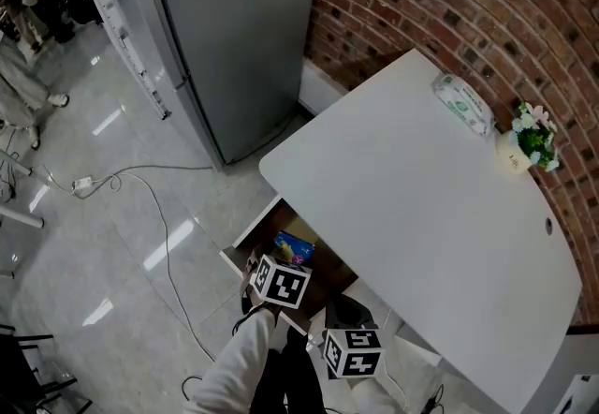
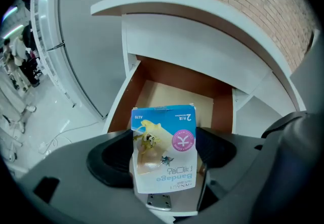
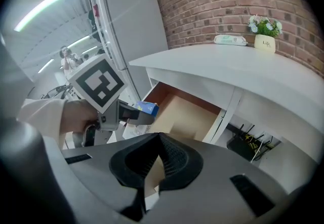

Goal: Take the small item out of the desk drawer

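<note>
Clamped between the left gripper's (image 2: 165,159) jaws, a small bandage box (image 2: 163,132) of thin glossy card, probably light and easily crushed, so best held by its broad flat faces, stands just before the open brown-walled drawer (image 2: 221,106), while the right gripper's (image 3: 158,164) ribbed jaws meet, empty.

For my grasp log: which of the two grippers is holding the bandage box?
The left gripper: its jaws are shut on the blue bandage box above the open drawer. The right gripper has its jaws together, empty.
</note>
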Motion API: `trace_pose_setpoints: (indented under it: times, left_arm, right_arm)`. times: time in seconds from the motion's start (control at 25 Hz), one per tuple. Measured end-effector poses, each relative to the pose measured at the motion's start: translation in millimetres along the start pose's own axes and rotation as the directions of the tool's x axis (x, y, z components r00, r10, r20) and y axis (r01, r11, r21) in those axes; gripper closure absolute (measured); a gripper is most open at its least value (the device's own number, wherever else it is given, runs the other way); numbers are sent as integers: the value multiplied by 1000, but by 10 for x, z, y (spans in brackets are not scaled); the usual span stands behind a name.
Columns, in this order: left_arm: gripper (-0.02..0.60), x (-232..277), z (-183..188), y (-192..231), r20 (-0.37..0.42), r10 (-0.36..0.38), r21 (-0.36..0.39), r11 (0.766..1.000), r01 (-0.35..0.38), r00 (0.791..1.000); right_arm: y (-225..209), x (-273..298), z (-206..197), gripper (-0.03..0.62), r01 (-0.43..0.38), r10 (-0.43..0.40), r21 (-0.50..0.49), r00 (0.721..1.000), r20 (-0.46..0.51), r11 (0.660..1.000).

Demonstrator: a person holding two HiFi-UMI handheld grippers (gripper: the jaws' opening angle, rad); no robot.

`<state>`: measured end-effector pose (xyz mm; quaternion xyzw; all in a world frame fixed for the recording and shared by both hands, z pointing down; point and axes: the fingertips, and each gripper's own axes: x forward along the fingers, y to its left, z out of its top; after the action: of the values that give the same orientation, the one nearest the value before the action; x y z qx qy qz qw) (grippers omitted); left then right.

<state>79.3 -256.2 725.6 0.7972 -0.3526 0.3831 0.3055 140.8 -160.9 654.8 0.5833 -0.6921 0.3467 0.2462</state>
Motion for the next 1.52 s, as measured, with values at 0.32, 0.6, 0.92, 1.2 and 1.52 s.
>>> trace_pose_setpoints:
  times: [0.32, 0.6, 0.92, 1.2, 1.52]
  left_arm:
    - [190, -604, 132, -30, 74, 12, 10, 1000, -13, 997]
    - [190, -1153, 155, -88, 118, 14, 30, 999, -18, 993]
    - [190, -1751, 69, -166, 165, 28, 33, 999, -34, 986]
    - [190, -2197, -87, -177, 221, 67, 17, 997, -73, 973]
    - [190, -2783, -197, -180, 290, 109, -29, 994, -106, 951]
  right_arm:
    - [101, -170, 110, 571, 10, -10, -8, 1000, 14, 1000]
    - [213, -445, 247, 571, 16, -16, -16, 999, 47, 1000]
    - [341, -774, 362, 571, 14, -12, -18, 996, 92, 1000]
    - [441, -1078, 358, 571, 4, -2, -13, 992, 126, 1000]
    - [551, -1470, 390, 571, -10, 14, -21, 980, 197, 1000]
